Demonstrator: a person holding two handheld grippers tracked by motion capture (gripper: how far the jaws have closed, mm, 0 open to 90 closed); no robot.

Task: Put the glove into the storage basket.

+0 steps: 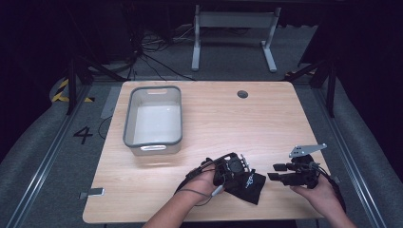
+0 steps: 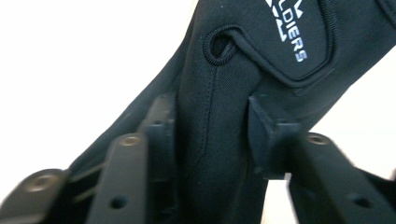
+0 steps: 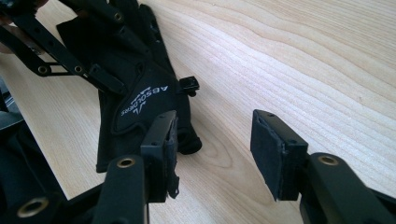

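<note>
A black glove (image 1: pixel 250 186) with white lettering lies near the table's front edge. My left gripper (image 1: pixel 240 176) comes down onto its left part. In the left gripper view the jaws (image 2: pixel 212 126) stand on either side of a bunched fold of the glove (image 2: pixel 261 56), and both pads press on the fabric. My right gripper (image 1: pixel 274 171) hovers just right of the glove, pointing left. In the right gripper view it (image 3: pixel 212 140) stands open over bare wood, with the glove (image 3: pixel 140 93) just beyond its left pad.
A grey-rimmed white bin (image 1: pixel 128 118) stands at the table's back left with nothing seen in it. The wooden table (image 1: pixel 223 123) has a round cable hole (image 1: pixel 242 94) near its far edge. Metal table legs and cables lie on the floor beyond.
</note>
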